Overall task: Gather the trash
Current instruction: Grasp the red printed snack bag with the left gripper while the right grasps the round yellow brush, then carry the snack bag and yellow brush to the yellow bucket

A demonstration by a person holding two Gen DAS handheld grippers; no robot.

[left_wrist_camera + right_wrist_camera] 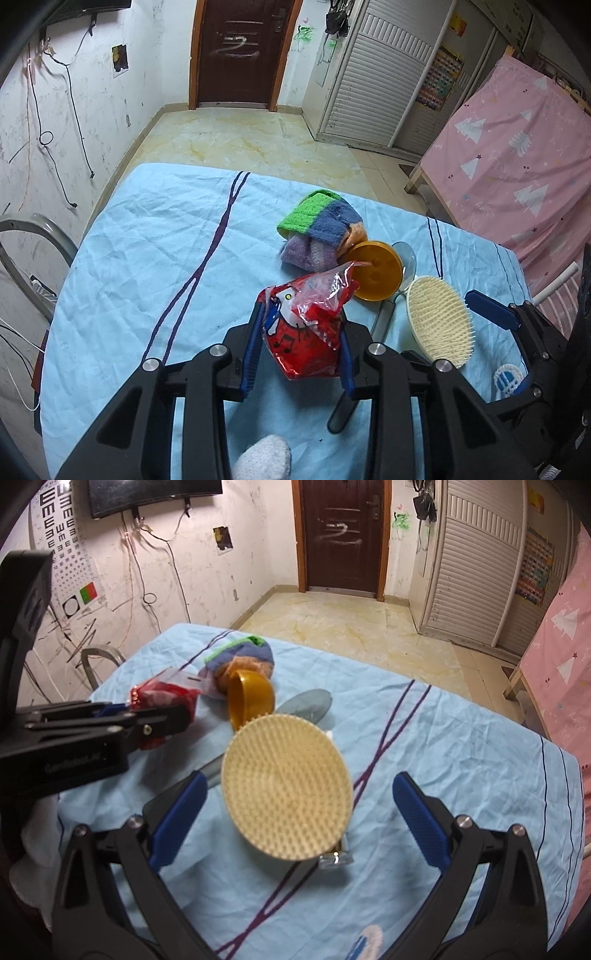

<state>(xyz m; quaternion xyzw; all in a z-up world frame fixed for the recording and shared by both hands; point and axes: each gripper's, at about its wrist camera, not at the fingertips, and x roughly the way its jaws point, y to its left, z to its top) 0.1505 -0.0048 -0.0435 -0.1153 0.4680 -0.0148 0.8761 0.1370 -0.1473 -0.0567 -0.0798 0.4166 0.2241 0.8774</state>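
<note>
A crumpled red plastic wrapper (306,332) with a cartoon print is pinched between the blue pads of my left gripper (301,317), just above the light blue tablecloth (147,258). In the right wrist view the same wrapper (162,698) shows at the tip of the left gripper (155,716). My right gripper (300,779) stands open, its fingers wide on either side of a cream oval brush (286,790) without touching it. A small clear wrapper (334,858) peeks out from under the brush. One blue finger of the right gripper (491,306) shows beside the brush (439,317).
An orange lid (376,269) lies tipped on its side against a striped towel (321,229). A metal spoon (404,258) runs under the brush. A pink-covered bed (517,166) stands right of the table and a metal chair (22,240) left.
</note>
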